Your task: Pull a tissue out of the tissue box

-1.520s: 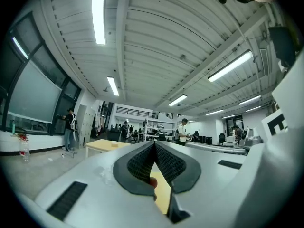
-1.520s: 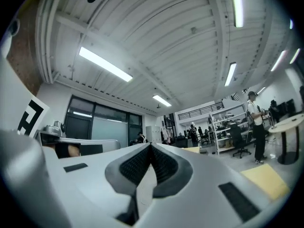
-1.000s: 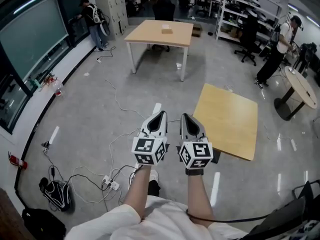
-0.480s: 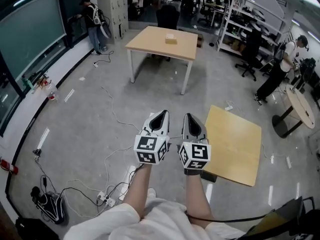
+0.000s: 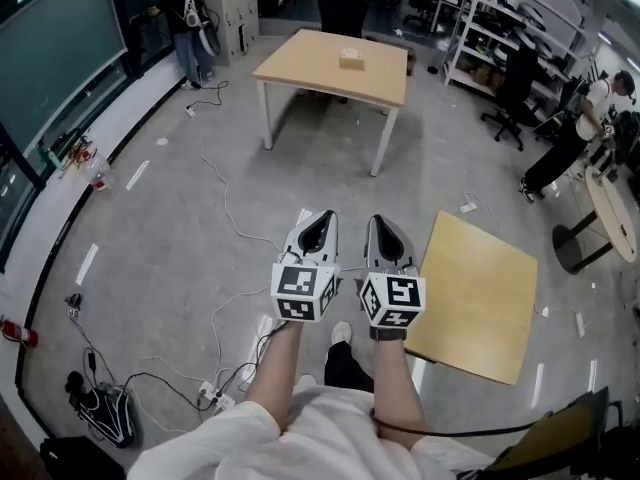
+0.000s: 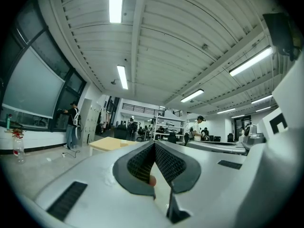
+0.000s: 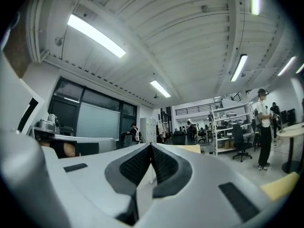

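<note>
A small tan tissue box [image 5: 351, 59] sits on a light wooden table [image 5: 300, 71] far ahead across the grey floor. My left gripper [image 5: 322, 217] and my right gripper [image 5: 378, 223] are held side by side at chest height, pointing level towards that table. Both are well short of it. In the left gripper view the left gripper [image 6: 154, 144] has its ribbed pads meeting at the tip, with nothing between them. In the right gripper view the right gripper [image 7: 151, 147] is shut the same way, also on nothing. The table [image 6: 111, 143] shows small beyond the left jaws.
A square wooden board [image 5: 480, 298] lies on the floor just right of my path. Cables and a power strip [image 5: 220, 373] trail at the lower left, near a black bag [image 5: 100, 413]. A person [image 5: 185, 18] stands by the far left wall; another person [image 5: 575, 133] stands by a round table [image 5: 615, 203].
The whole view has advanced towards the table, so the table and its box look nearer. The floor board has slid closer on my right. Both grippers stay shut, side by side.
</note>
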### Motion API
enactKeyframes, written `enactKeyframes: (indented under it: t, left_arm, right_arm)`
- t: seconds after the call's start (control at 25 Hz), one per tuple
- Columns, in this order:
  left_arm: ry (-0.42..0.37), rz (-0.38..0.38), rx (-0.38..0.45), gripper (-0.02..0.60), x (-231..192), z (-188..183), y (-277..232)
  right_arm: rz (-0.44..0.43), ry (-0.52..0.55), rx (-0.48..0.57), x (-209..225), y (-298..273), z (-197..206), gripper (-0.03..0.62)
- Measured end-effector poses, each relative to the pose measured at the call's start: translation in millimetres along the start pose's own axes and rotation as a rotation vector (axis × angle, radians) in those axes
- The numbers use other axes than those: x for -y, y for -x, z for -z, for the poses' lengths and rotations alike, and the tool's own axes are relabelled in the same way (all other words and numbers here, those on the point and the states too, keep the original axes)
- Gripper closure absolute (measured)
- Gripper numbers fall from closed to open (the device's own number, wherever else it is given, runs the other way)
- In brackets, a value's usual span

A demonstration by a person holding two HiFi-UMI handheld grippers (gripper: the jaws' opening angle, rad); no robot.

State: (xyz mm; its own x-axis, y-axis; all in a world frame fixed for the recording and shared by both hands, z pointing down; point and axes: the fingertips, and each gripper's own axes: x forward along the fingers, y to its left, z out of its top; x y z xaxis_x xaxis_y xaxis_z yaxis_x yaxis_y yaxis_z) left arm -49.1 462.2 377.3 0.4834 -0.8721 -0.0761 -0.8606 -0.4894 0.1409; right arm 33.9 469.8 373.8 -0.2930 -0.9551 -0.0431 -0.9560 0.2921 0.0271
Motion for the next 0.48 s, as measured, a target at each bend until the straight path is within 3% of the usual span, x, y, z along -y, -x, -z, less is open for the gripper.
enactKeyframes:
  t: [0.24,0.48]
  left_arm:
    - [-0.078,-0.017,-0.005,0.592,-45,3,-78]
    - [-0.150,-0.026,0.015,0.592,-67,-29,-182]
  right_arm:
    - [-0.024,-0.003,0.012,17,-90,9,0.592]
    - [-0.047,-0.018,0.110,79,-187,-35,0.592]
